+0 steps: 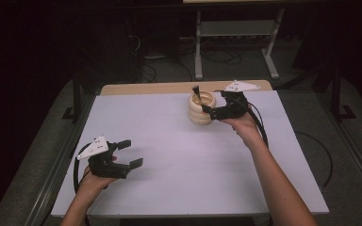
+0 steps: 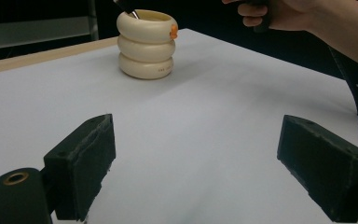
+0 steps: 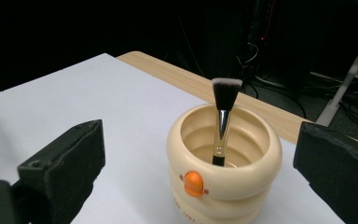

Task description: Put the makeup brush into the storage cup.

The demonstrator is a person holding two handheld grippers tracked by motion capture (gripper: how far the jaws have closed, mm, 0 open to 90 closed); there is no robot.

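the right gripper (image 1: 210,107), jaws wide and empty, sits just beside the cream holder (image 1: 201,108); its brush (image 3: 223,116) stands near upright, bristles up; the left gripper (image 1: 129,153), also wide, is well apart

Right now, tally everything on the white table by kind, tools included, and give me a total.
Cream ribbed holder: 1
Makeup brush, standing in the holder: 1
Black two-jaw tools, left tool and right tool, both open: 2
Total: 4

Cream holder (image 3: 223,186), orange dot (image 3: 193,183)
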